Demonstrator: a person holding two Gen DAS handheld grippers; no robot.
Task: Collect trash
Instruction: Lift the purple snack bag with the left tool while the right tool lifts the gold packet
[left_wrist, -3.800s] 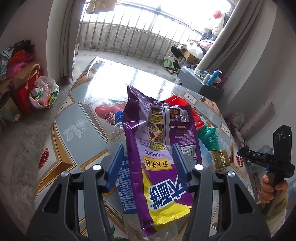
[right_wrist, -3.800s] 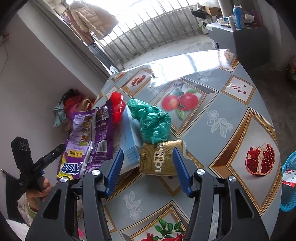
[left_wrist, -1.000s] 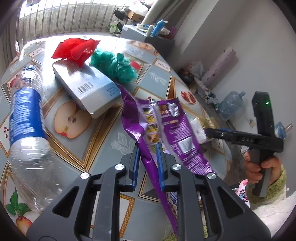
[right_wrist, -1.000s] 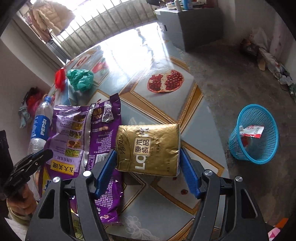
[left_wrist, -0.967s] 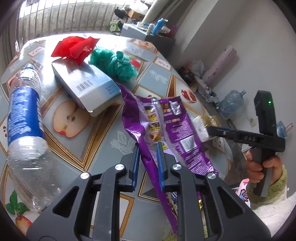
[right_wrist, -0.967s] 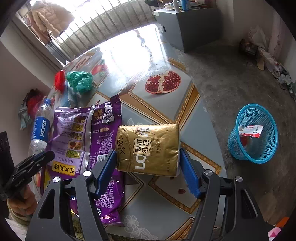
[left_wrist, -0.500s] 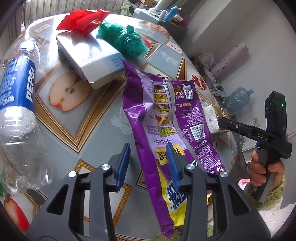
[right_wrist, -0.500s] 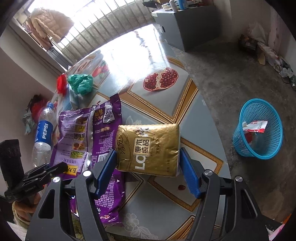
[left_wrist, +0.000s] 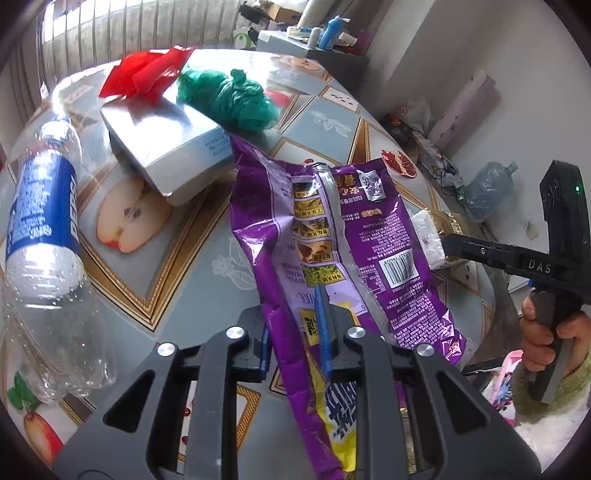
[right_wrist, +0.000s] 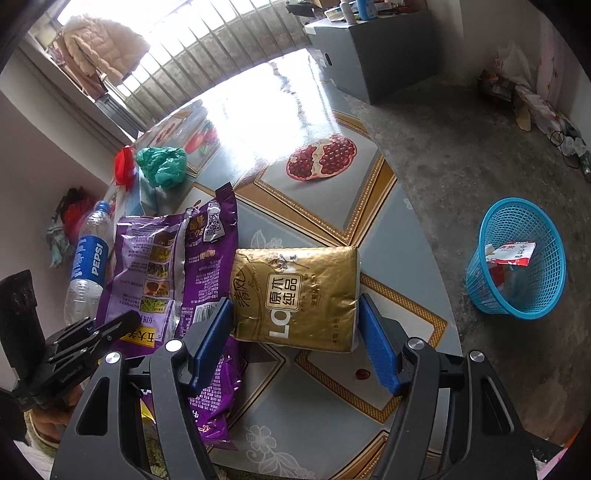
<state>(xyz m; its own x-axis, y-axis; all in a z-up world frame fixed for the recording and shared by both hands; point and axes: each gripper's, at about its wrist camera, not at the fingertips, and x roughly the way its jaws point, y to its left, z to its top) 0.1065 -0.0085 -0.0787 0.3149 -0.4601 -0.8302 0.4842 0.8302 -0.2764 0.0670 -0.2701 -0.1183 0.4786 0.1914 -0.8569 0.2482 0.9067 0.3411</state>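
Closing on the purple bag (left_wrist: 343, 236), the left tongs (left_wrist: 295, 332) pinch its lower part at frame centre, above the tabletop (left_wrist: 207, 258). The right tongs (right_wrist: 295, 332) clamp the gold pack (right_wrist: 295, 291) at mid-frame. A blue basket (right_wrist: 517, 258) stands on the floor, right.

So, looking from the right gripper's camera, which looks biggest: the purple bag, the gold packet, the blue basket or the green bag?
As they look in that view:
1. purple bag
2. gold packet, though it sits nearest the camera
3. blue basket, which stands farther off on the floor, so it may really be larger
4. green bag
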